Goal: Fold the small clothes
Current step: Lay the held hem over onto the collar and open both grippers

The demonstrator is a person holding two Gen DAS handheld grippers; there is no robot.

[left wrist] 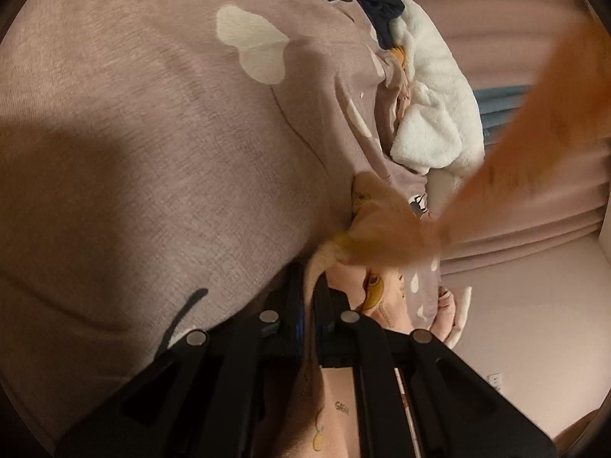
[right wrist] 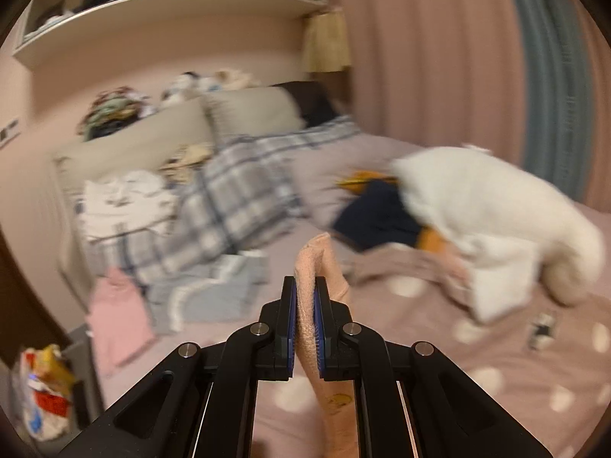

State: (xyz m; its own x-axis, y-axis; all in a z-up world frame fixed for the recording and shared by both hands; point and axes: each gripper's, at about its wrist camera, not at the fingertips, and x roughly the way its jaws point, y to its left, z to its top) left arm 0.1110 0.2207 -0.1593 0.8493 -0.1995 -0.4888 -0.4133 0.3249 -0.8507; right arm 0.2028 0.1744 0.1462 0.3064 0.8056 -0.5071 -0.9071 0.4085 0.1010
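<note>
— Peach knit is clamped by both tools, is it not?

— It is. The small peach garment [right wrist: 319, 267] is pinched between the narrowed jaws of the right gripper [right wrist: 305, 290], a folded edge standing up past the fingertips and the rest hanging down toward the camera. In the left wrist view the left gripper [left wrist: 309, 282] is closed on another edge of the same garment [left wrist: 382, 229], which is stretched away to the far right as a blurred band.

— Why is it held that way?

— Two edges are presumably gripped so the cloth can be lifted and pulled taut above the dotted mauve bedspread [left wrist: 152, 133] before a fold is laid; that is judged, not seen.

— And what lies around it?

— A white fleece piece [right wrist: 488, 210] and a navy garment [right wrist: 378, 213] are heaped at the far right, well apart from the right gripper. Folded pink and grey items are stacked at the left, though blur prevents more being told.
</note>
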